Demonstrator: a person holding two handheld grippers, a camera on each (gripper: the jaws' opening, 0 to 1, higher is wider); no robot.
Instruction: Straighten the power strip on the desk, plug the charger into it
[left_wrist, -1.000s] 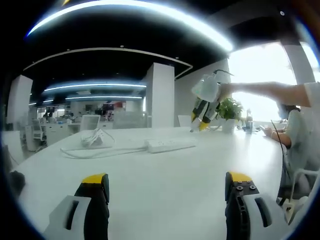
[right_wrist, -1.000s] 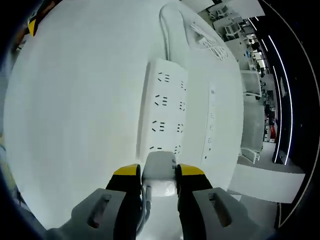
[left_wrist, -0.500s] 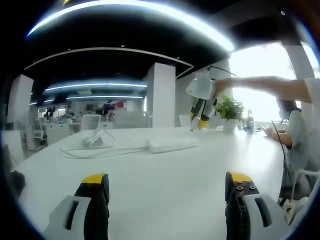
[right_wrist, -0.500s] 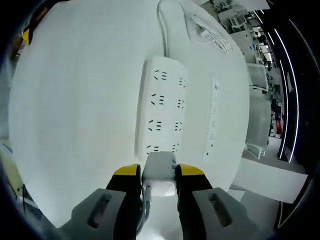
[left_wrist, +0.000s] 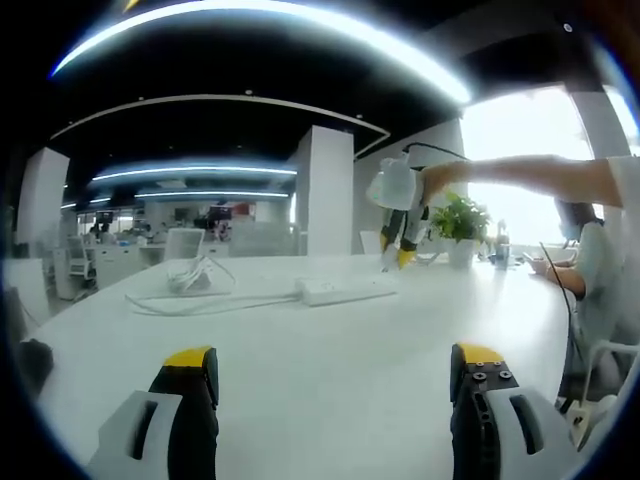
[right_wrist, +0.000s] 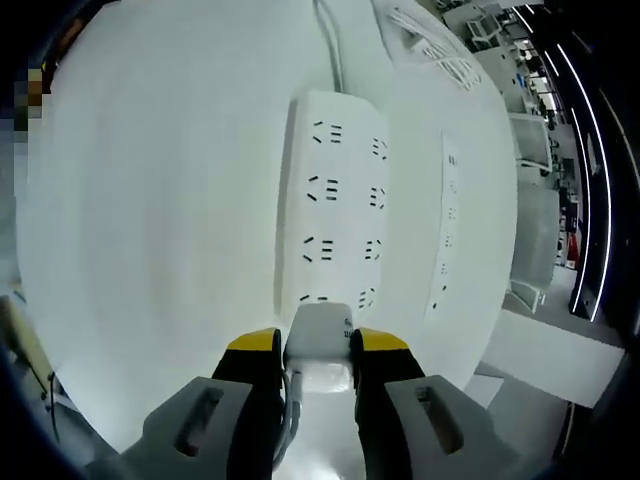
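Observation:
A white power strip (right_wrist: 332, 205) lies flat on the white desk (right_wrist: 150, 220), its cord (right_wrist: 327, 35) running away from me. My right gripper (right_wrist: 305, 345) is shut on a white charger (right_wrist: 318, 345) held just above the strip's near end. In the left gripper view the same strip (left_wrist: 343, 290) lies far off across the desk, with the right gripper (left_wrist: 398, 258) and charger hanging over its right end. My left gripper (left_wrist: 335, 372) stands open low over the desk, nothing between its fingers.
A coil of white cable (left_wrist: 192, 278) lies left of the strip. A potted plant (left_wrist: 460, 225) stands at the desk's far right, and a seated person (left_wrist: 590, 270) is at the right edge. A flat socket panel (right_wrist: 447, 225) is set into the desk beside the strip.
The right gripper with the charger has shifted slightly left over the strip's end. The left gripper has stayed put.

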